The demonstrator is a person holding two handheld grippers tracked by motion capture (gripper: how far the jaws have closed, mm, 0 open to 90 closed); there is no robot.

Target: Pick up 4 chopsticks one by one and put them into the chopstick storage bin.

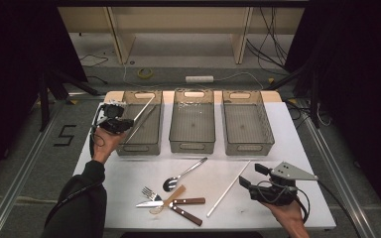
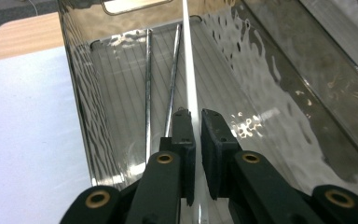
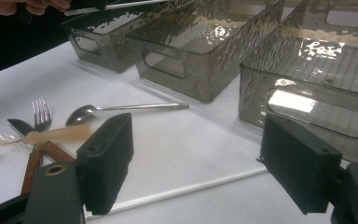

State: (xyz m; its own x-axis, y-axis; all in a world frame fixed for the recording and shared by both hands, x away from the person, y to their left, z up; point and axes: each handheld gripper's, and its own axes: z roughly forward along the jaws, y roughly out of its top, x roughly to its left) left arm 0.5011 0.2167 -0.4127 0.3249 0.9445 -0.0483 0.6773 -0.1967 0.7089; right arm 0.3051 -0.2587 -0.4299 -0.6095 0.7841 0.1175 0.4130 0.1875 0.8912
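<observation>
Smoky translucent plastic was the look of the three bins lined up across the far half of the white desk (image 1: 278,148): left bin (image 1: 151,144), middle bin (image 1: 192,121) and right bin (image 1: 247,124), all roughly at 12 o'clock from where the person sat. The left gripper (image 1: 124,125) was over at about 10 o'clock, right at the left bin's near-left corner, and its jaws were clamped on a thin white stick (image 2: 189,70) that ran up and away over the bin's inside. Two metal chopsticks (image 2: 148,93) lay on that bin's floor, just beside the white stick from the left gripper view. The middle and right bins looked bare inside. The right gripper (image 1: 258,176) sat at around 4 o'clock near the desk's front edge, jaws spread wide with nothing between them. A second white stick (image 1: 228,188) lay flat on the desk just left of it, slanting from the front toward the right bin. Closer to 6 o'clock there was a little pile of cutlery: a metal spoon (image 1: 183,174) angled toward the middle bin, a fork (image 1: 150,193), a wooden-handled knife (image 1: 171,202), and a pale plastic spoon (image 3: 37,136) lying across them. The fork and knife handles crossed, so those were touching; the metal spoon looked slightly apart.
</observation>
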